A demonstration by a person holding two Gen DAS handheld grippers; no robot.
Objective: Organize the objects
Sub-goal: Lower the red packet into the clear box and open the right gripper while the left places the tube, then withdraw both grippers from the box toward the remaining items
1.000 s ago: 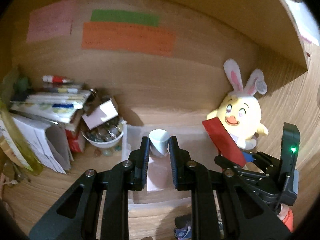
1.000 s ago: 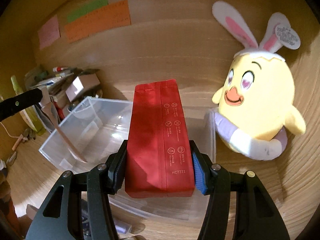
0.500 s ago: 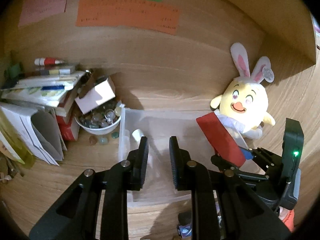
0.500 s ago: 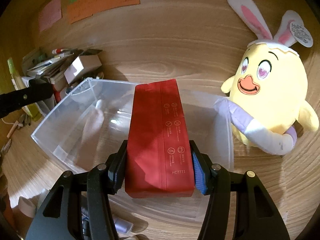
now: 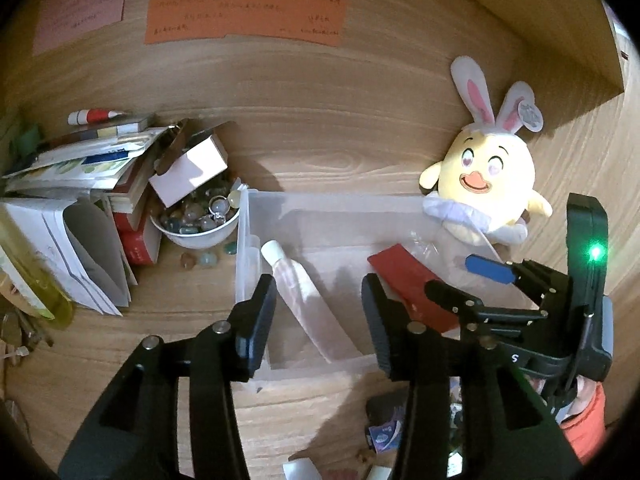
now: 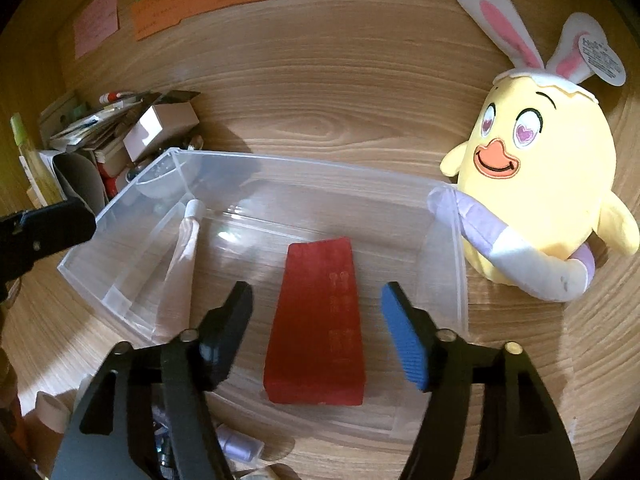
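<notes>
A clear plastic bin [image 6: 460, 264] stands on the wooden desk. A red pouch [image 6: 318, 320] lies flat on its floor, right of centre. A pale pink tube with a white cap [image 6: 182, 268] lies along its left side. My right gripper [image 6: 318, 330] is open just above the pouch, empty. My left gripper [image 5: 318, 320] is open over the bin's [image 5: 242, 248] near edge, above the tube [image 5: 304, 292]. The pouch [image 5: 412, 292] and the right gripper [image 5: 472, 288] also show in the left wrist view.
A yellow bunny-eared plush [image 6: 536, 184] leans on the bin's right wall. At the left are a bowl of stones [image 5: 200, 220], a white box [image 5: 188, 170] and stacked books and papers [image 5: 72, 184]. Small items [image 6: 236, 448] lie on the desk in front of the bin.
My left gripper let go of the tube, which now lies in the bin, and opened wide. My right gripper let go of the red pouch, which dropped flat onto the bin's floor.
</notes>
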